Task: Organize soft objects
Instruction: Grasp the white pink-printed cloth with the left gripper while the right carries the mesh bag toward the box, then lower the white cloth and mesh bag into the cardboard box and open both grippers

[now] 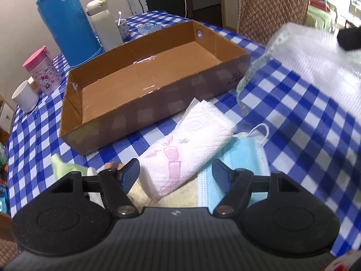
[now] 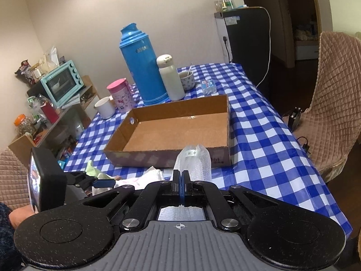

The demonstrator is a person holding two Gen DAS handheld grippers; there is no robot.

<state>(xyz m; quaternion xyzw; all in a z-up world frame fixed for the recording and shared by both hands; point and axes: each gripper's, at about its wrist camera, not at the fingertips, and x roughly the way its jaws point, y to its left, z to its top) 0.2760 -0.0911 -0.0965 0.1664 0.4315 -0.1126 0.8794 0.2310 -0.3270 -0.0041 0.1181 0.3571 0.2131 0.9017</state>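
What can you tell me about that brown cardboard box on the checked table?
The shallow brown cardboard box is an open rectangular tray with nothing in it. Shiny clear tape strips cross its floor, a small round hole pierces each short wall, and dark scribbles mark its outer front. It sits flat on the blue-and-white checked tablecloth; a white folded tissue pack lies before it.

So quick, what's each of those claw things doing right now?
Left gripper: open, holding nothing, over the tissue pack.
Right gripper: shut on the bubble wrap.

Blue-and-white checked cloth [image 1: 293, 117] on the table, plain brown cardboard box [image 1: 144, 103]. White paper towels [image 1: 189, 140] with pink print, light blue face mask [image 1: 243, 155]. Bright blue thermos [image 1: 67, 22] upper left.
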